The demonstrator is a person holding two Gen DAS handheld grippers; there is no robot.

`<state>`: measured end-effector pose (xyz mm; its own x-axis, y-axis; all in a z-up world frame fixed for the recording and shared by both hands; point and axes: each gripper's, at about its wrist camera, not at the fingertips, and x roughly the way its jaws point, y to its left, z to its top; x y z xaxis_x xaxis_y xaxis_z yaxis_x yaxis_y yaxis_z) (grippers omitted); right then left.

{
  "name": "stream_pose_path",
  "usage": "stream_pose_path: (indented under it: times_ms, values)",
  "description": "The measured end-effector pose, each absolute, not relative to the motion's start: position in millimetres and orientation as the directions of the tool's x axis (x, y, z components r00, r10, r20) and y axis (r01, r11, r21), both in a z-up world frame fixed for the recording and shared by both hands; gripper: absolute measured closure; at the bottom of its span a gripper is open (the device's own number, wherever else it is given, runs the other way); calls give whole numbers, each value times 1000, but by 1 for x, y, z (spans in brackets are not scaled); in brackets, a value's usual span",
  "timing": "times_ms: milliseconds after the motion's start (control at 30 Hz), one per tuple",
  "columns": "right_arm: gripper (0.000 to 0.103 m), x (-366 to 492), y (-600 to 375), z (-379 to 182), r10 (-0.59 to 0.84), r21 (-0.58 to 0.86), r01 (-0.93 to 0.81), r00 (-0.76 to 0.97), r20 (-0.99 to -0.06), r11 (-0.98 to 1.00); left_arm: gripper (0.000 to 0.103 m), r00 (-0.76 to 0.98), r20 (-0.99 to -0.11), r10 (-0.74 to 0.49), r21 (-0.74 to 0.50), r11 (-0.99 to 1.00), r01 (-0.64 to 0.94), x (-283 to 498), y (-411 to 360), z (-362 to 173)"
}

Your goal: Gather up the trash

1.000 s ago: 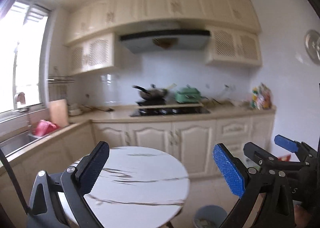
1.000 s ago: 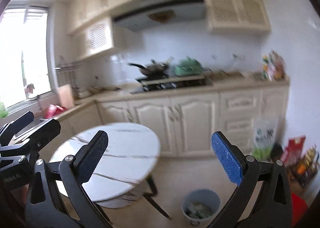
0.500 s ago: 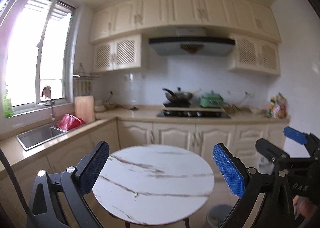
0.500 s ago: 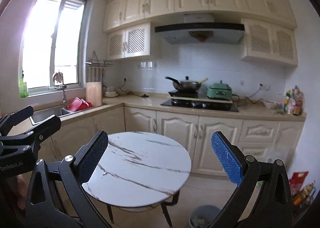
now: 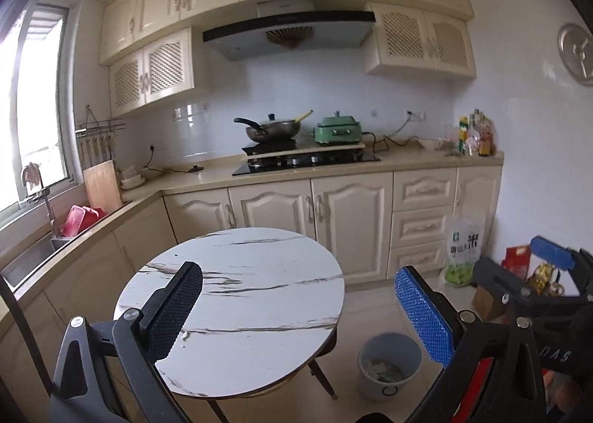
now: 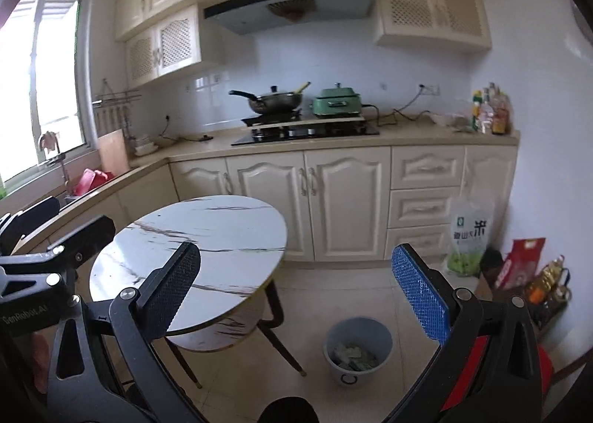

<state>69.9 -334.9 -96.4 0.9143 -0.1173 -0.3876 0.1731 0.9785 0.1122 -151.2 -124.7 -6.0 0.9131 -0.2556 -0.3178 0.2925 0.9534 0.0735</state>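
Note:
A grey waste bin (image 5: 389,363) with crumpled scraps inside stands on the floor right of the round white marble table (image 5: 237,297); it also shows in the right wrist view (image 6: 357,349). A tiny scrap (image 5: 184,336) lies on the table near its front edge. My left gripper (image 5: 300,311) is open and empty, held above the table's front. My right gripper (image 6: 296,297) is open and empty, above the floor between the table (image 6: 192,237) and the bin. Each gripper shows at the edge of the other's view.
Cream cabinets and a counter (image 5: 333,167) with a stove, wok (image 5: 272,130) and green cooker (image 5: 337,130) line the far wall. A sink (image 5: 29,256) is at the left. A rice bag (image 6: 469,237) and red packages (image 6: 519,267) stand by the right wall.
Both views have swung from a raised look at the cabinets back down and right, so the table, floor and bin show fully. Both grippers stay open.

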Motion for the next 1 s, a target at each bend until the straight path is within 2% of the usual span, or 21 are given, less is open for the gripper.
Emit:
stream_pose_path:
  times_ms: [300, 1000]
  values:
    - [0, 66, -351, -99, -118, 131, 181, 914, -387, 975, 1, 909, -329, -254, 85, 951, 297, -80, -138, -14]
    - [0, 67, -336, -91, -77, 115, 129, 924, -375, 985, 1, 929, -302, -215, 76, 966, 248, -107, -122, -44]
